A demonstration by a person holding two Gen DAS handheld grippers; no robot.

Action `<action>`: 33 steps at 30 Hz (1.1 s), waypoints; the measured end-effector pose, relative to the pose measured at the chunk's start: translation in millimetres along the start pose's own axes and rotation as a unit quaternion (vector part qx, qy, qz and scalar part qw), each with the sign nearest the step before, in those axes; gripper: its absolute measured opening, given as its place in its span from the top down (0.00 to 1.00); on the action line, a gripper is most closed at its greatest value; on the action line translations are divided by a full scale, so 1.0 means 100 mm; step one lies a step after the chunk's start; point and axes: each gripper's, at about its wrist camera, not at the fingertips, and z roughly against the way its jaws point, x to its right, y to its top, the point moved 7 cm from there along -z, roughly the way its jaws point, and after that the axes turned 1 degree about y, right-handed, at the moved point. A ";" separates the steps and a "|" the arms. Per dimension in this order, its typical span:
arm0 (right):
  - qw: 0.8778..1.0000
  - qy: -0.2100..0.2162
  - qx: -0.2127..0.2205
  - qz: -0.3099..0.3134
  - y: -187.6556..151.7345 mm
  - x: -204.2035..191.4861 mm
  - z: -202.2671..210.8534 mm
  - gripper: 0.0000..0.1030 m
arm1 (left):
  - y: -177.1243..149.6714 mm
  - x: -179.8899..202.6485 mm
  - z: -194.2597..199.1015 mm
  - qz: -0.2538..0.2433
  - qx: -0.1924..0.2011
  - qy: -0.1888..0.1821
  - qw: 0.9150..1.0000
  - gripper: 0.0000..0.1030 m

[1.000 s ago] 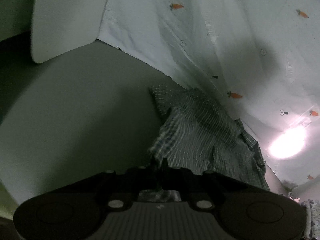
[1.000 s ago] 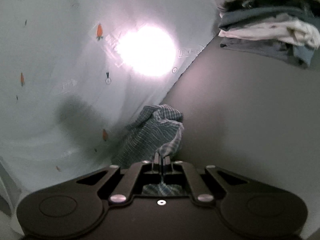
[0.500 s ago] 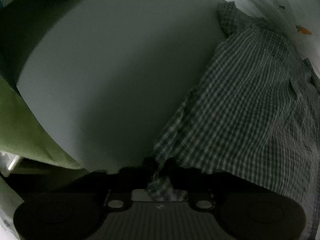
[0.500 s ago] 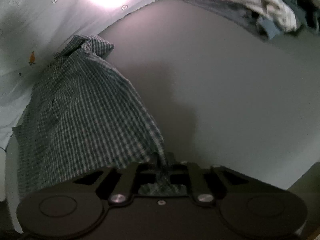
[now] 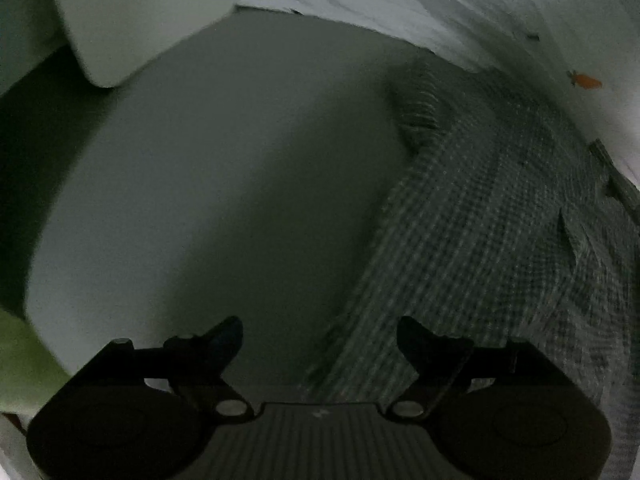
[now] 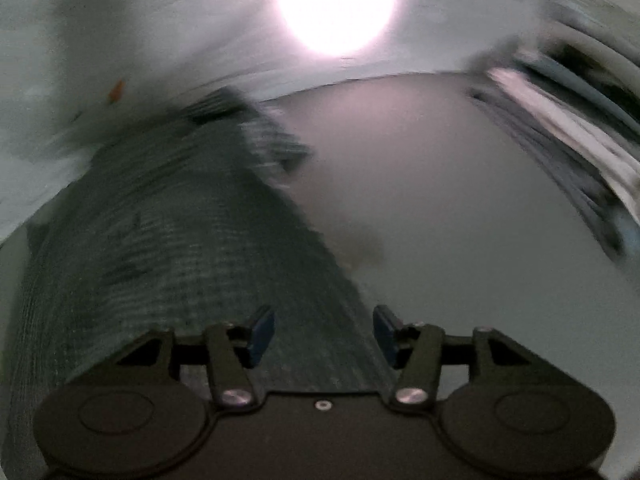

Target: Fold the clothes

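A dark green checked shirt [image 5: 488, 232] lies spread on the pale table [image 5: 224, 200], filling the right half of the left wrist view. My left gripper [image 5: 320, 332] hangs over the shirt's near left edge, its jaws opening wide with the cloth lying loose below them. In the right wrist view the same shirt [image 6: 172, 248] fills the left half, blurred by motion. My right gripper [image 6: 324, 332] hovers at the shirt's near right edge; its jaws are opening and the blue pads [image 6: 262, 332] stand clear of the fabric.
A white sheet with small orange carrots [image 5: 480, 12] hangs behind the table, with a bright light spot [image 6: 336, 4] on it. A stack of folded clothes [image 6: 568, 120] sits at the table's far right. A pale cushion [image 5: 132, 16] and green fabric [image 5: 20, 360] lie at the left.
Both grippers were shut on the shirt's corners, carried it down onto the table and have let go; their jaws now stand apart. The shirt went from hanging bunched to lying spread out.
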 end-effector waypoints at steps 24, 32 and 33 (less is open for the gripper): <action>0.915 -0.061 0.090 0.390 2.32 -1.98 -2.74 0.23 | 1.19 1.01 -1.37 -0.009 -0.056 0.052 0.997 0.00; 0.947 -0.113 0.091 0.288 2.32 -1.46 -2.61 0.95 | 1.20 0.96 -1.39 -0.025 -0.048 0.042 0.998 0.00; 0.954 -0.118 0.109 0.254 2.33 -1.33 -2.40 0.95 | 1.18 0.96 -1.38 -0.026 -0.043 0.042 0.998 0.00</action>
